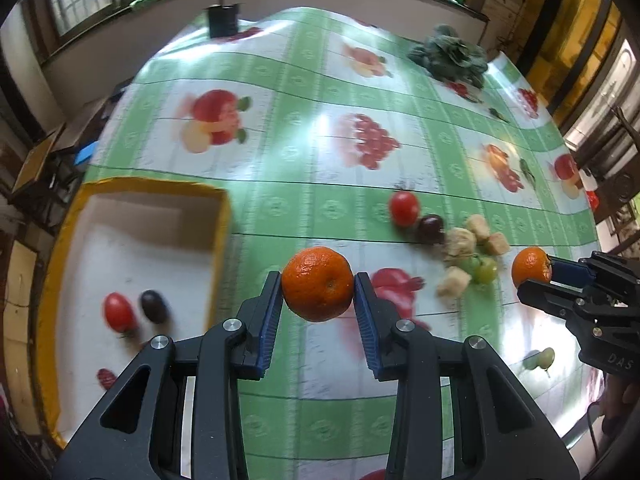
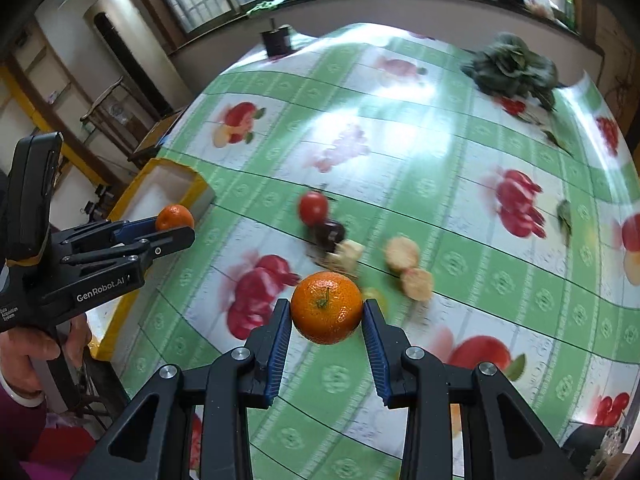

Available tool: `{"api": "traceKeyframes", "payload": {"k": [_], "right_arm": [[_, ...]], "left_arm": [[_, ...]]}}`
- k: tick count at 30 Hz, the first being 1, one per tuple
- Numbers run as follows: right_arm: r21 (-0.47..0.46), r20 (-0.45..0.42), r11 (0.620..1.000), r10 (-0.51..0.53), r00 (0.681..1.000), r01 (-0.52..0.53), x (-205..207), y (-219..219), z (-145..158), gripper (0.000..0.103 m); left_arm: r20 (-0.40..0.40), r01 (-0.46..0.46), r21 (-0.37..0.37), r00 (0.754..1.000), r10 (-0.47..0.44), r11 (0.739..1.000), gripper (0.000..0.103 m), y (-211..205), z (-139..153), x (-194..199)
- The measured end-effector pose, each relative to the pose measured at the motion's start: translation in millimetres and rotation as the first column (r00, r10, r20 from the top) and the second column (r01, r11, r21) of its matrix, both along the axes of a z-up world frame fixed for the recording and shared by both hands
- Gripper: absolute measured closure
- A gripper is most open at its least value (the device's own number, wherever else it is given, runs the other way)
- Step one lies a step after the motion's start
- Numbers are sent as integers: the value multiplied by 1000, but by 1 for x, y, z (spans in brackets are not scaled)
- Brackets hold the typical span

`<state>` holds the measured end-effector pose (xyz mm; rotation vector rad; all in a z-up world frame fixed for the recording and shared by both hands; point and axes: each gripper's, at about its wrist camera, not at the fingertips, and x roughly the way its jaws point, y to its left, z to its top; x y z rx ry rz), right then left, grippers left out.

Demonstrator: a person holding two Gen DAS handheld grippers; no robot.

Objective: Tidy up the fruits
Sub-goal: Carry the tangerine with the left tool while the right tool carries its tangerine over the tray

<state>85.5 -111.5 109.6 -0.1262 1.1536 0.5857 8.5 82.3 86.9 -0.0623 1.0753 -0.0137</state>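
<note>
My left gripper (image 1: 318, 286) is shut on a mandarin orange (image 1: 318, 283) and holds it above the tablecloth, just right of a white box with a yellow rim (image 1: 224, 216). In the box lie a red tomato (image 1: 118, 312) and a dark grape (image 1: 153, 306). My right gripper (image 2: 327, 312) is shut on a second mandarin (image 2: 327, 307), held above the table; it also shows in the left wrist view (image 1: 531, 266). On the table between them lie a tomato (image 1: 404, 208), a dark grape (image 1: 431, 227), green grapes (image 1: 482, 270) and several beige chunks (image 1: 460, 242).
A green and white fruit-print tablecloth (image 1: 304, 152) covers the table. A leafy green vegetable (image 1: 450, 54) lies at the far right. A dark cup (image 1: 222, 18) stands at the far edge. Another green grape (image 1: 544, 357) lies near the right edge.
</note>
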Motion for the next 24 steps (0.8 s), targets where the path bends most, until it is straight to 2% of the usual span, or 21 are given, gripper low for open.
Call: {"api": "traceKeyframes", "payload": {"k": [9, 24], "right_arm": [[0, 0, 994, 109, 994, -109, -13, 56, 0, 68], [-1, -13, 960, 280, 960, -280, -25, 140, -8, 68]], "left_arm": [[15, -96, 20, 995, 95, 995, 68, 50, 7, -17], [9, -219, 30, 976, 219, 975, 68, 115, 4, -40]]}}
